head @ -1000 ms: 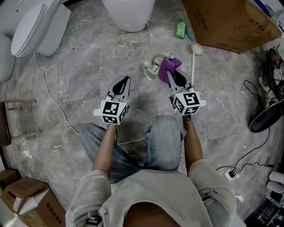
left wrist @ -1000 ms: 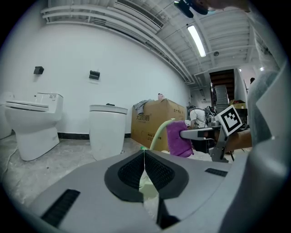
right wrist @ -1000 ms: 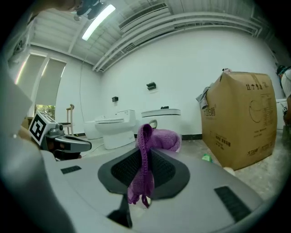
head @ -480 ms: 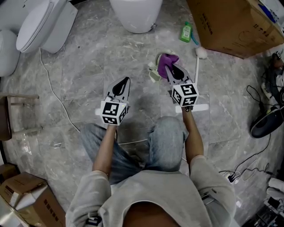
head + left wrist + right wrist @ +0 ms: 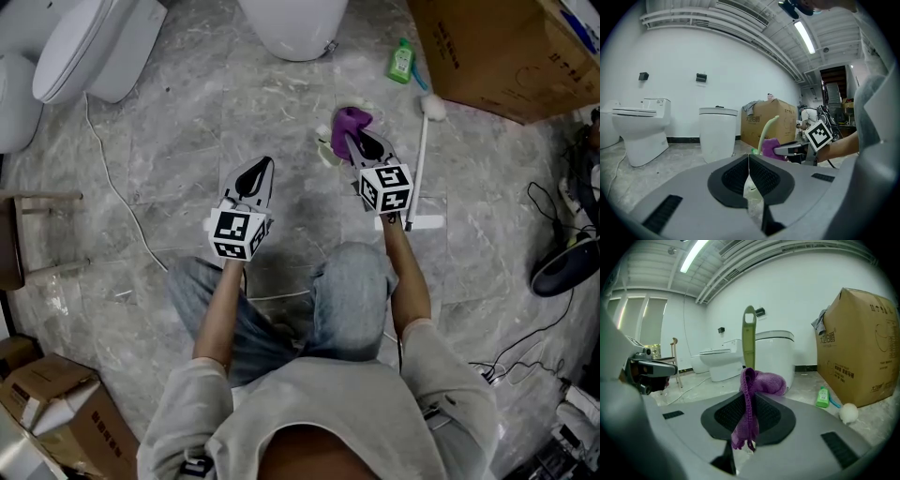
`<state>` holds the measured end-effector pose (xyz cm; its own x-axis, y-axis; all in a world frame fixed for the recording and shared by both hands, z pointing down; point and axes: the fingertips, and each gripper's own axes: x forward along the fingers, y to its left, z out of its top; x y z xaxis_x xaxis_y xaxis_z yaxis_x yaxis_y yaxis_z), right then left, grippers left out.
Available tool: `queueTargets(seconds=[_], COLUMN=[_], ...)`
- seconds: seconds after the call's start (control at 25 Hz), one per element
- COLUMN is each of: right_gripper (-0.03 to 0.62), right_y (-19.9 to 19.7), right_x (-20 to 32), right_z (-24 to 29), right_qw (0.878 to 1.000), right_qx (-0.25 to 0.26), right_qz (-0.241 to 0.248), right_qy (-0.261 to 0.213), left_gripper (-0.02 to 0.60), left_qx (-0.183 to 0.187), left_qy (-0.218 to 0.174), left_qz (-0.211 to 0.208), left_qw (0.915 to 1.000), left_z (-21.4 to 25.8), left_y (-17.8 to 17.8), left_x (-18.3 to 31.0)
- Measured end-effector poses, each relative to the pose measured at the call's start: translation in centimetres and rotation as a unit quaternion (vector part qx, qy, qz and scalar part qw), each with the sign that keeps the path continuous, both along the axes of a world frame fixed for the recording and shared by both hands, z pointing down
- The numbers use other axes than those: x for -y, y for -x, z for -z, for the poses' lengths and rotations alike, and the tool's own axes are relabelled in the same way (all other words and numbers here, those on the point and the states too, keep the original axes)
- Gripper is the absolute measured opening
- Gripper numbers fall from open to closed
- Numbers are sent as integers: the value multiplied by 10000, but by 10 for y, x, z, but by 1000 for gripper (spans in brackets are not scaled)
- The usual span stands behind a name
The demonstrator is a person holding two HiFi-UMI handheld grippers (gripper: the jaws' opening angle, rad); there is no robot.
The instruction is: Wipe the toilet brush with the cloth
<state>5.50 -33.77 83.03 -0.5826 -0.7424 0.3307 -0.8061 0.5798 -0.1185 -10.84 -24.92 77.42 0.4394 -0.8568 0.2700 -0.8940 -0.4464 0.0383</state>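
1. The right gripper (image 5: 748, 401) pinches the purple cloth (image 5: 763, 382), which bunches above its tips and dangles below them.
2. The toilet brush (image 5: 749, 336) stands upright on the floor (image 5: 187, 122), just beyond the cloth; contact unclear.
3. The left gripper (image 5: 749, 159) is pressed together, empty, apart from the brush.

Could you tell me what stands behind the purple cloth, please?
A green brush handle rises behind the cloth, with a white toilet beyond. The cloth, shut in the right claw, hides the handle's lower part.

Left claw (image 5: 266, 164) closed, empty; right claw (image 5: 353, 141) pinches purple cloth (image 5: 349, 119).
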Motion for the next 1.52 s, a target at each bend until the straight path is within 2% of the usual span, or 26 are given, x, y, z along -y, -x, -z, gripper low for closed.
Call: queueTargets(seconds=[0.56, 0.92, 1.24, 1.52], right_gripper=[80, 80, 80, 80], right_y=[7, -6, -10, 4], right_x=[-1, -9, -40, -70], right_z=[-81, -108, -72, 17], right_qw=[9962, 9923, 9960, 9984], right_qx=[-179, -351, -436, -377], right_qz=[62, -29, 73, 400], right_qy=[847, 1189, 780, -134], left_gripper=[20, 20, 20, 20], left_qx=[103, 210, 55, -41], left_qy=[57, 88, -5, -134], left_qz=[132, 20, -88, -259], left_qw=[9998, 9997, 9999, 9996], left_z=[-4, -7, -5, 3], left_y=[14, 13, -2, -16], left_x=[6, 0, -4, -9])
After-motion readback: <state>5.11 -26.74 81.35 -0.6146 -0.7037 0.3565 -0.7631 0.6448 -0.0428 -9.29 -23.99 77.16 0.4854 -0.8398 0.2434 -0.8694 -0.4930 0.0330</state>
